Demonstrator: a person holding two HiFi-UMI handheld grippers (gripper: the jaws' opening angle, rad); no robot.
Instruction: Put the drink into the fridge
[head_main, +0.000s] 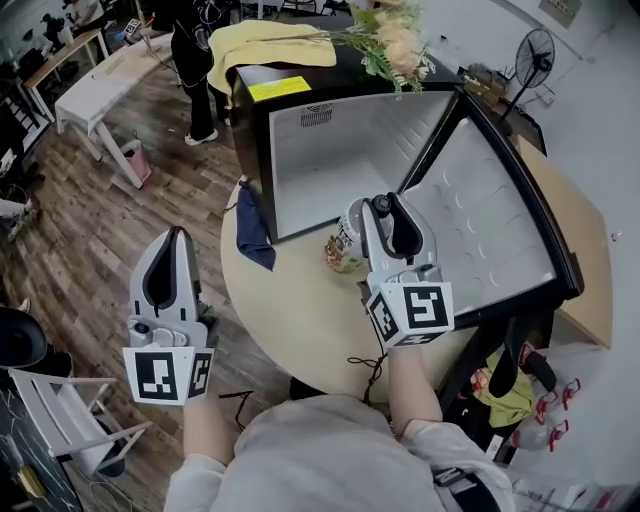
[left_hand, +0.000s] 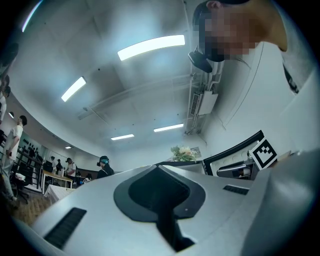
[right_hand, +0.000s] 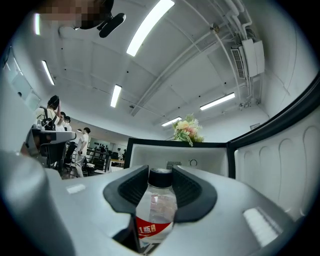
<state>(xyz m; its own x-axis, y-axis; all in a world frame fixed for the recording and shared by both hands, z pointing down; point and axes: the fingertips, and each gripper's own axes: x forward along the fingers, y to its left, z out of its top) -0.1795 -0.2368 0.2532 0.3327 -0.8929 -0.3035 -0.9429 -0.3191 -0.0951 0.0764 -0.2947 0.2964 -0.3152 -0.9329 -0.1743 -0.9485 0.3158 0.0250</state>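
A clear drink bottle (head_main: 346, 245) with a black cap and a red-and-white label is held by its neck in my right gripper (head_main: 386, 206), which is shut on it. It hangs over the round table just in front of the open black mini fridge (head_main: 330, 150). In the right gripper view the bottle (right_hand: 156, 210) sits between the pads of the right gripper (right_hand: 161, 171), with the white inside of the fridge (right_hand: 175, 152) straight ahead. My left gripper (head_main: 177, 236) is low at the left, off the table, shut with nothing in it. In the left gripper view the left gripper (left_hand: 157, 169) points up at the ceiling.
The fridge door (head_main: 490, 230) stands open to the right. Flowers (head_main: 395, 40) and a yellow cloth (head_main: 265, 45) lie on the fridge top. A dark blue cloth (head_main: 253, 228) hangs at the edge of the table (head_main: 300, 320). A person (head_main: 195, 70) stands behind.
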